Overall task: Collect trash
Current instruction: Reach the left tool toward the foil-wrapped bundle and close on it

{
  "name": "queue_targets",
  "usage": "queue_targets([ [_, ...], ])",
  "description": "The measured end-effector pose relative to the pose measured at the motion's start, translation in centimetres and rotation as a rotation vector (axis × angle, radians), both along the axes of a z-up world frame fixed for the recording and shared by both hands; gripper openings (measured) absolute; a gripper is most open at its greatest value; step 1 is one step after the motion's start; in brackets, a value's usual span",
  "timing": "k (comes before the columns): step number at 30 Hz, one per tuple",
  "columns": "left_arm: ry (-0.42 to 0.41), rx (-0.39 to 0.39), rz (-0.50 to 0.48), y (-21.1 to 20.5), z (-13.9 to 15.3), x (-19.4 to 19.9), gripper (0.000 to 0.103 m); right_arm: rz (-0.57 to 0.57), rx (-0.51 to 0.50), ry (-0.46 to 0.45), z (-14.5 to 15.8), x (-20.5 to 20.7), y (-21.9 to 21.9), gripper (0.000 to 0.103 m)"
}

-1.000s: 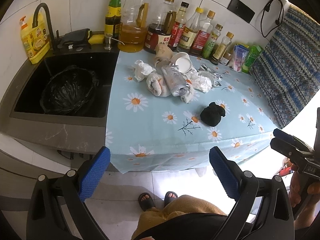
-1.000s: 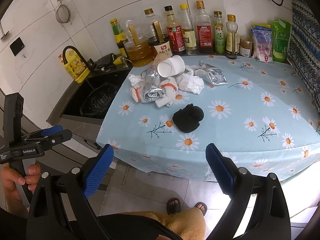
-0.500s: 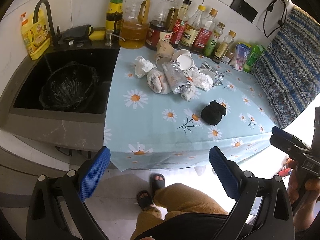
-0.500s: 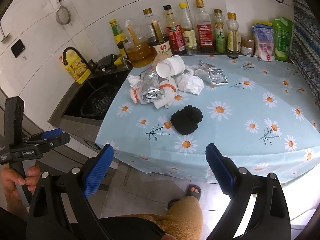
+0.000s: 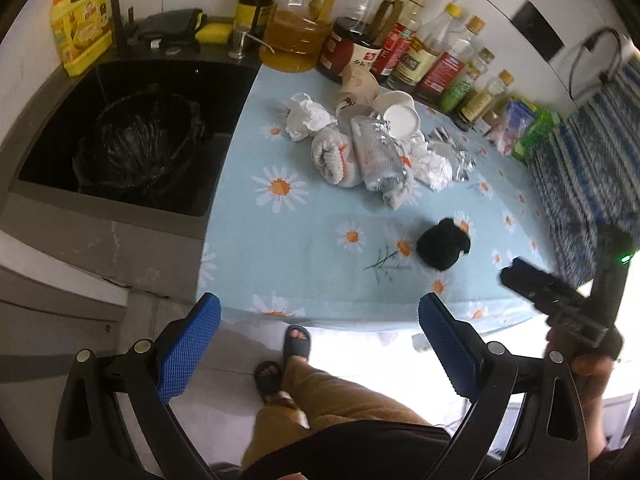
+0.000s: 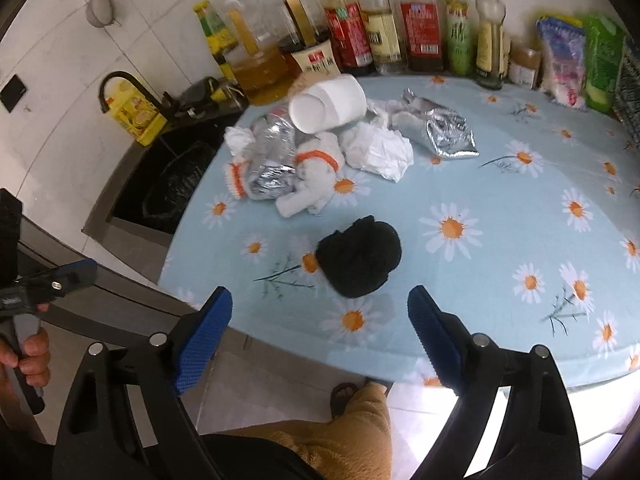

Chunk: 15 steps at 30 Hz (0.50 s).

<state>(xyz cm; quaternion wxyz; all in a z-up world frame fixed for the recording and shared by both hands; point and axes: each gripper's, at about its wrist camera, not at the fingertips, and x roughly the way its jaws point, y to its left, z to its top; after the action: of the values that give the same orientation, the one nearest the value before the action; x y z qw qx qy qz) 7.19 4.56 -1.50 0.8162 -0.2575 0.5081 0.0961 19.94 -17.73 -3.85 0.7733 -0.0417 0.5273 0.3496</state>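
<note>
A pile of trash lies on the daisy tablecloth (image 5: 288, 240): a crushed plastic bottle (image 5: 374, 152), crumpled white paper (image 5: 306, 120), a white paper cup (image 6: 326, 102), a silver foil bag (image 6: 444, 134) and white rolled socks (image 6: 320, 176). A black balled cloth (image 6: 360, 258) lies apart, nearer the front edge; it also shows in the left wrist view (image 5: 442, 244). A black bin bag (image 5: 136, 144) sits in the sink at the left. My left gripper (image 5: 316, 344) is open and empty before the table edge. My right gripper (image 6: 318, 334) is open and empty, just short of the black cloth.
Several sauce and oil bottles (image 6: 376, 28) line the tiled back wall. A yellow detergent bottle (image 5: 80, 36) and black tap stand by the sink. Snack bags (image 6: 564, 64) lie at the back right. A striped cushion (image 5: 592, 168) borders the right side. My feet (image 5: 296, 340) are below the table edge.
Both grippers have moved closer to the table. The right gripper now reaches over the front edge toward the black cloth. Both stay open.
</note>
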Motion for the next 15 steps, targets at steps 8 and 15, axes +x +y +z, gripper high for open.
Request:
queue_targets([
  [8, 0.002, -0.044, 0.037, 0.7, -0.5, 3.4, 0.096, 0.059, -0.041, 0.068, -4.5, 4.3, 1.7, 0.088],
  [15, 0.026, -0.085, 0.083, 1.6, -2.2, 5.5, 0.096, 0.132, -0.050, 0.097, -7.5, 6.4, 3.2, 0.082],
])
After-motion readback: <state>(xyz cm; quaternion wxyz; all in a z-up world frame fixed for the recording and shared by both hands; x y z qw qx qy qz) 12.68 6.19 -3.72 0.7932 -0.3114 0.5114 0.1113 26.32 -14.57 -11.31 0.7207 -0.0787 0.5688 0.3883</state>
